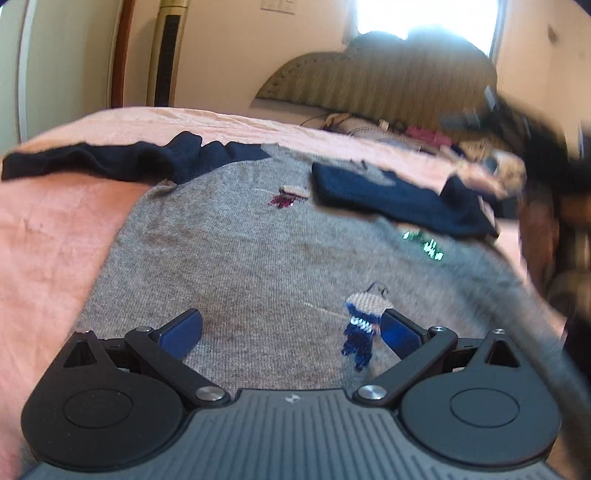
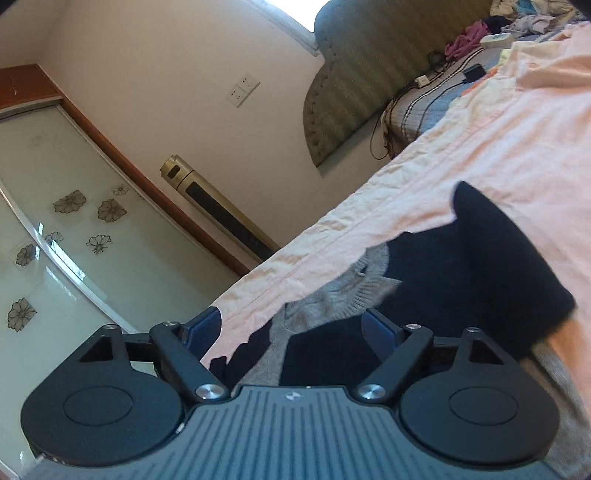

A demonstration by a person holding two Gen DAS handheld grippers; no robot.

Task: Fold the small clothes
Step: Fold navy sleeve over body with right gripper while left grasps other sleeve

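Observation:
A small grey knit sweater [image 1: 236,243] with navy sleeves lies flat on a pink sheet [image 1: 48,236]. Its left sleeve [image 1: 110,160] stretches out to the left; the right sleeve [image 1: 402,199] is folded over the grey body. Small embroidered figures [image 1: 364,325] dot the front. My left gripper [image 1: 291,328] hovers low over the sweater's lower part, open, nothing between its blue pads. In the right wrist view, tilted, my right gripper [image 2: 291,328] stands open over the grey collar [image 2: 354,284] and the navy sleeve [image 2: 491,266], gripping nothing.
A padded olive headboard [image 1: 373,81] stands at the far end, with cables, a remote and loose clothes [image 2: 476,33] heaped by it. A gold tower unit [image 2: 218,210] and a glass sliding door [image 2: 55,229] stand past the bed's edge. A blurred dark shape [image 1: 546,177] crosses the right side.

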